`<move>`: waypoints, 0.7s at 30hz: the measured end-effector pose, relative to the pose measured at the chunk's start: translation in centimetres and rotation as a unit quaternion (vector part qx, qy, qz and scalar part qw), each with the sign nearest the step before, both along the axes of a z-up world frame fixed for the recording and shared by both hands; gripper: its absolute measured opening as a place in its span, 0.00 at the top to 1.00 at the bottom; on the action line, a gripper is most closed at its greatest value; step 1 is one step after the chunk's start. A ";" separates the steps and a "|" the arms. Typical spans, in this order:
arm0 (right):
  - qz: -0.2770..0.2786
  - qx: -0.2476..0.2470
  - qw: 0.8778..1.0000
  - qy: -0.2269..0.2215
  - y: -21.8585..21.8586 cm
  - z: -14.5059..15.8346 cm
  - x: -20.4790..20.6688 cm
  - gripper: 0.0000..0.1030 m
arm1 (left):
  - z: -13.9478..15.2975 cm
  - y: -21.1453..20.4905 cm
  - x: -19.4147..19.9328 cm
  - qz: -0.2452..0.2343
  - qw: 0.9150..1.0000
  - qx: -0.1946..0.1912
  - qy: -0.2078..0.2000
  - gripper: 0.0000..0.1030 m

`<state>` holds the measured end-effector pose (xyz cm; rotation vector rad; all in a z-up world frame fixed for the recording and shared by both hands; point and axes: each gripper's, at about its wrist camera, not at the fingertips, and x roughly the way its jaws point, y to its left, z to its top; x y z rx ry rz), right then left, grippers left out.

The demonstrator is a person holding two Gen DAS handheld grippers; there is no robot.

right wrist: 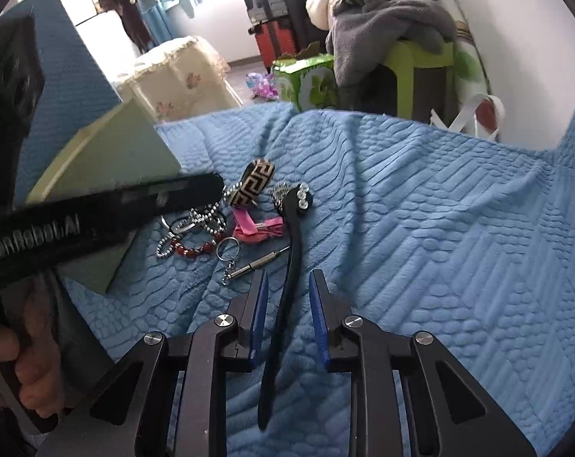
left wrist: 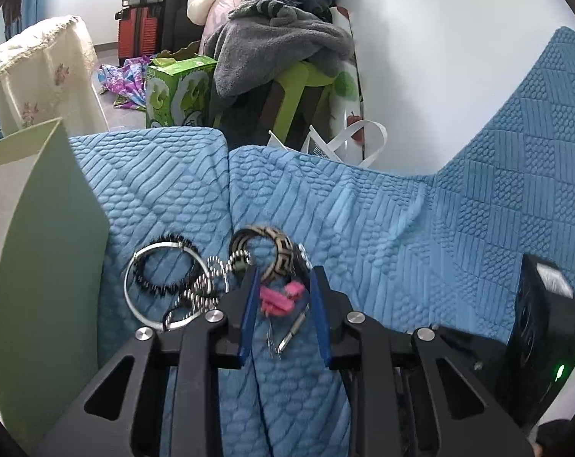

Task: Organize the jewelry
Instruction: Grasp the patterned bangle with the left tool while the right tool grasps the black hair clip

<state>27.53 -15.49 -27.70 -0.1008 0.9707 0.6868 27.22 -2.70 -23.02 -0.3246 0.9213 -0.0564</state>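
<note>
Over the blue quilt [left wrist: 363,209], right gripper [right wrist: 287,282] agape astride black strap [right wrist: 287,285], left gripper [left wrist: 283,278] likewise (risked snagging chain [left wrist: 207,285]).

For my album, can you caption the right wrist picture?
Open right gripper straddling a black strap beside jewelry on a blue blanket.

jewelry pile [right wrist: 241,213] on blanket [right wrist: 420,228] | box [right wrist: 135,144] left of pile
</note>
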 end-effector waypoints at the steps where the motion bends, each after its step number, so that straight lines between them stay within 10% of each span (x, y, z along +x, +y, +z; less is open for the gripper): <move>1: 0.001 -0.002 1.000 -0.001 0.2 -0.2 0.0 0.82 | -0.1 0.0 0.4 -0.001 1.000 0.004 0.002 0.73; 21: -0.022 0.006 1.000 -0.005 -0.9 -0.7 1.6 0.94 | -3.0 -1.6 4.4 -0.029 0.998 0.030 0.054 0.76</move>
